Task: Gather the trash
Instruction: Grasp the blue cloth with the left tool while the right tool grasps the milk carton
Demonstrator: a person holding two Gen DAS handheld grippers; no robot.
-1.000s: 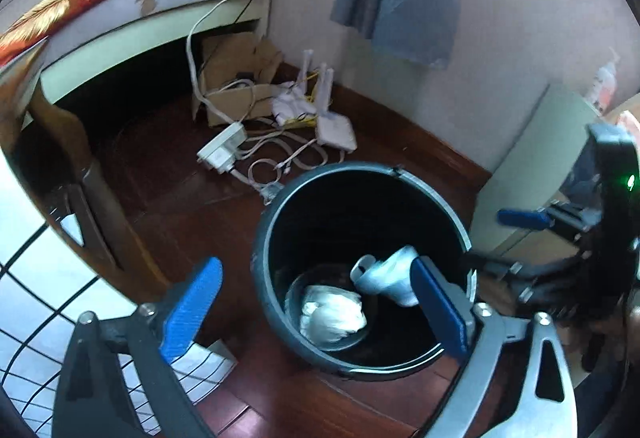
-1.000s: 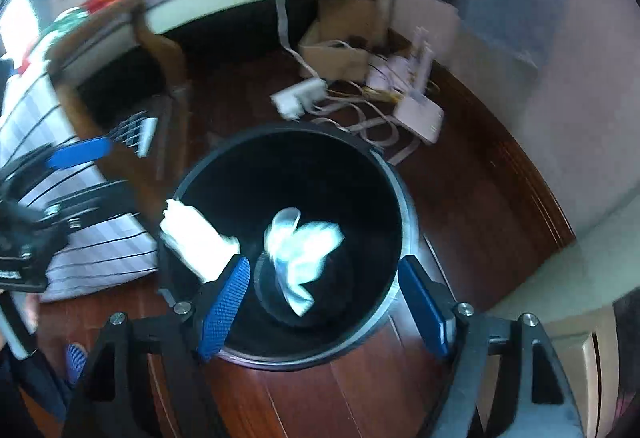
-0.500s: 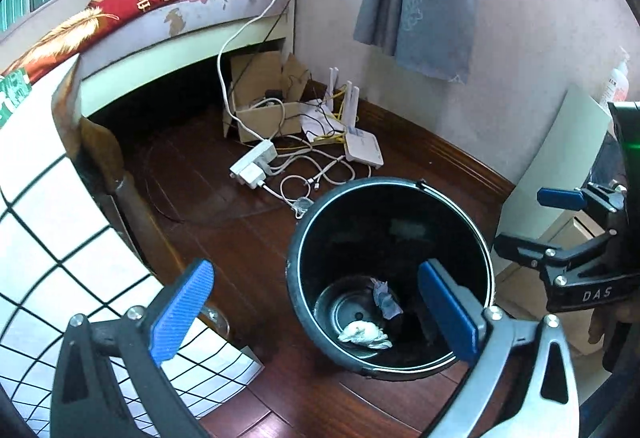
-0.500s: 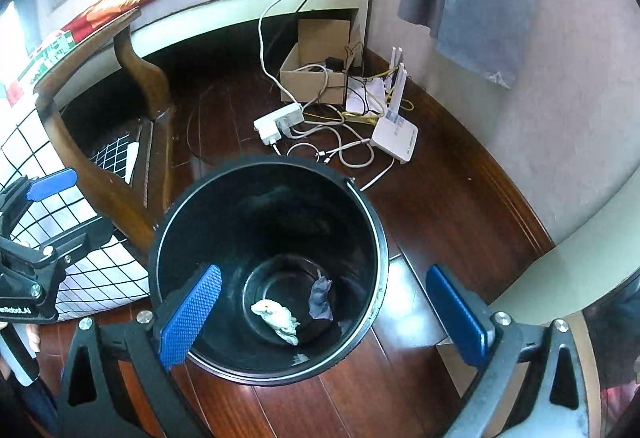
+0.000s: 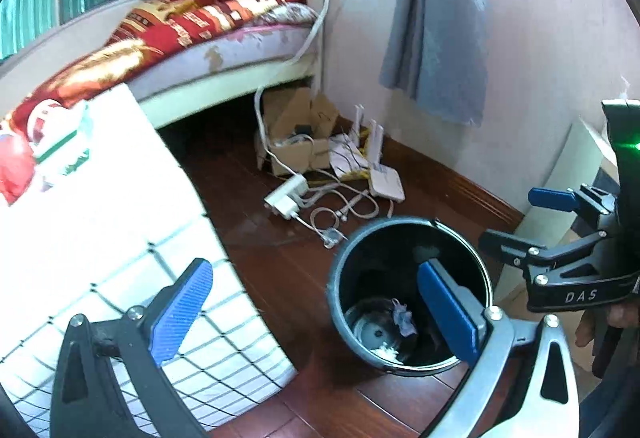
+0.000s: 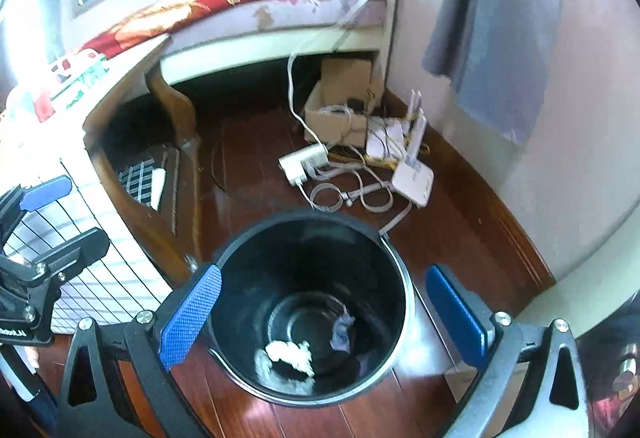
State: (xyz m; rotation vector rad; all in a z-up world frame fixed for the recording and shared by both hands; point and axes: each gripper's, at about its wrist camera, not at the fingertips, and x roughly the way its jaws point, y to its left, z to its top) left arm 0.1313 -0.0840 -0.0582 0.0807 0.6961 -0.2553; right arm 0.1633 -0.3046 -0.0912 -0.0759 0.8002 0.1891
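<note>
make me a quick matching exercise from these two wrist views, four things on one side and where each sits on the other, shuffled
Things:
1. white crumpled paper
2. cardboard box
3. white router
4. grey cloth

Places:
A. hanging on the wall
B. floor, by the skirting board
C. bottom of the black bin
D. floor, at the foot of the bed

Pairs: 1-C, 2-D, 3-B, 4-A

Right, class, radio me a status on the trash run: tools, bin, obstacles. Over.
Left tool open, empty. Right tool open, empty. Two paper wads lie in the black bin. Cables on floor beyond.
</note>
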